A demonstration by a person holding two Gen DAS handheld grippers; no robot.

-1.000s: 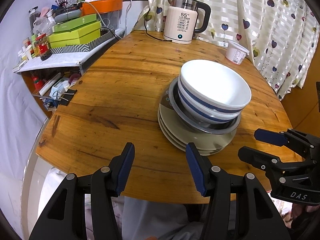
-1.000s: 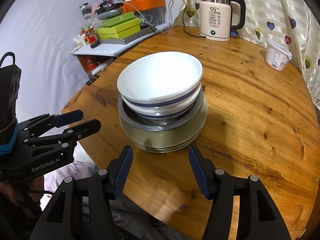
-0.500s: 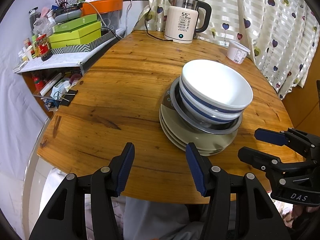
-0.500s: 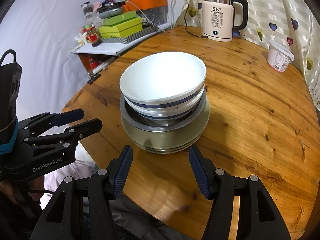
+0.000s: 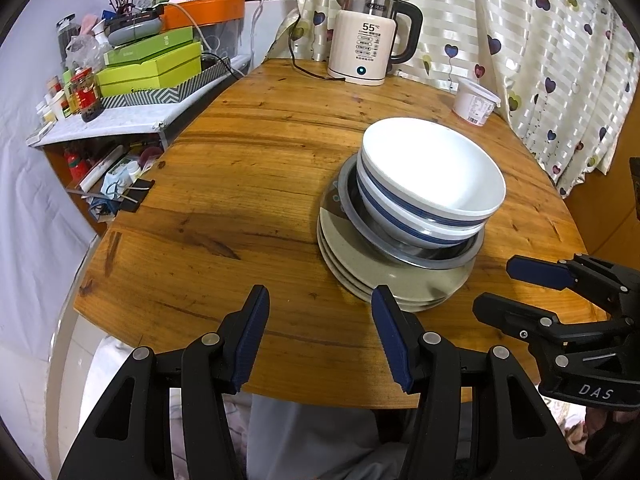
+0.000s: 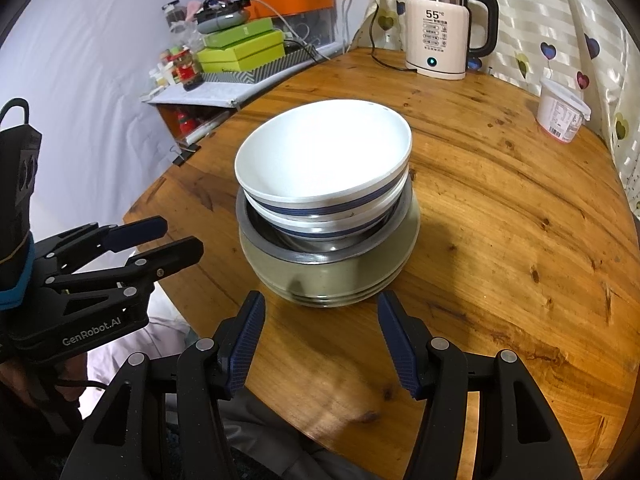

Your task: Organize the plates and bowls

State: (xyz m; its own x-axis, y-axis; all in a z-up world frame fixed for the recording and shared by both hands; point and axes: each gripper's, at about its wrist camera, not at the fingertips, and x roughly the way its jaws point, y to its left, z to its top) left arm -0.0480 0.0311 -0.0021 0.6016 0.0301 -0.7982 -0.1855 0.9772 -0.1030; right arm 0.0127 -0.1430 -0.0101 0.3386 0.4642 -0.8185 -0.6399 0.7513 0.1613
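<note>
I see the white bowls [image 6: 324, 168] with blue bands nested in a steel bowl [image 6: 320, 248] on the stacked plates [image 6: 332, 280], centre of the right-wrist frame, on the wooden bench [image 6: 500, 220]. My right gripper [image 6: 320, 340] hovers low at the bottom edge, jaws open and empty, straddling the plates' near rim. My left gripper [image 5: 318, 336], jaws open too, sits left of the stack. Only the left view shows the shelf's underside clutter [image 5: 116, 184].
</note>
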